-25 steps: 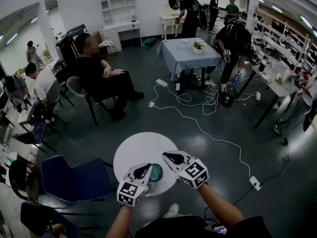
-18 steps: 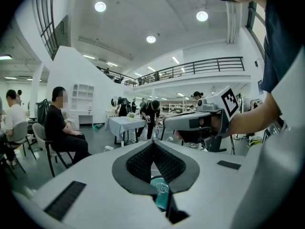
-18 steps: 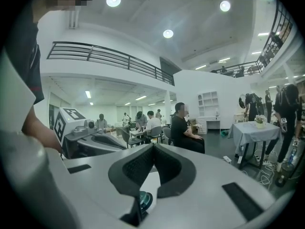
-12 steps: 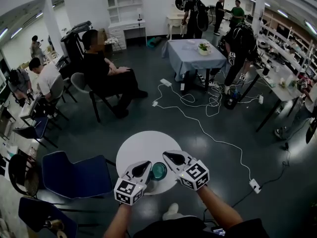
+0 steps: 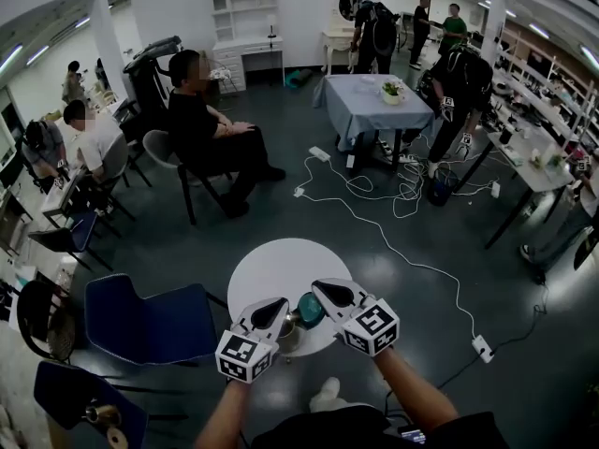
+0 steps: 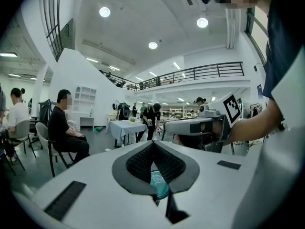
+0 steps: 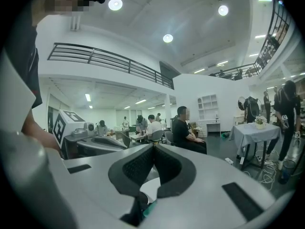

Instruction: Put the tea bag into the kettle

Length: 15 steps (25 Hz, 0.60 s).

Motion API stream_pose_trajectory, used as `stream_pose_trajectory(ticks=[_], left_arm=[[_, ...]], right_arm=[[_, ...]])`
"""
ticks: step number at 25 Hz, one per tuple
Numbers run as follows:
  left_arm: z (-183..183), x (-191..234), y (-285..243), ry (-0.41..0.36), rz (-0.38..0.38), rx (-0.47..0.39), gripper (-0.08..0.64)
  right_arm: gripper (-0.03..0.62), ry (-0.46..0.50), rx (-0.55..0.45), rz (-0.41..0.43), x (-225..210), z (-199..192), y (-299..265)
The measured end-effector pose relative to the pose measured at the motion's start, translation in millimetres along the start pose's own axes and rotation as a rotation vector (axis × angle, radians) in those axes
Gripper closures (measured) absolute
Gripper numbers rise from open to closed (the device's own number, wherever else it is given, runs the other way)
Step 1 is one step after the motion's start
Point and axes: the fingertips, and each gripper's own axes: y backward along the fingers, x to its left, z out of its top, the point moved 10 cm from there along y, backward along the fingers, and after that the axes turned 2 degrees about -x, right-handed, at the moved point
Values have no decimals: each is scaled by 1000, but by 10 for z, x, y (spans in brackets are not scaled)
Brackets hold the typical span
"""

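The tea bag (image 5: pixel 310 309) (a teal packet) hangs tilted between the grippers, just above the kettle (image 5: pixel 285 333) on the table (image 5: pixel 267 269). The left gripper (image 6: pixel 152 143) looks clenched on it. The right gripper (image 7: pixel 153 146) is closed, seemingly empty. So thin a pinch could slip, dropping the bag beside the kettle's mouth.

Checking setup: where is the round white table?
In the head view, the round white table sits bottom centre, under the left hand-held gripper and right hand-held gripper, with a blue chair at its left.

Kettle (image 5: pixel 290 331) on table (image 5: pixel 271 274); chair (image 5: pixel 140 321) to its left.
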Motion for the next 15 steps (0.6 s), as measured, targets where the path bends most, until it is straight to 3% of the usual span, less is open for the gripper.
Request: stream_pose_trajectory(ticks=[15], left_arm=[[-102, -407, 1155, -17, -16, -19, 545]], right_arm=[[577, 18, -18, -23, 1149, 2, 366]])
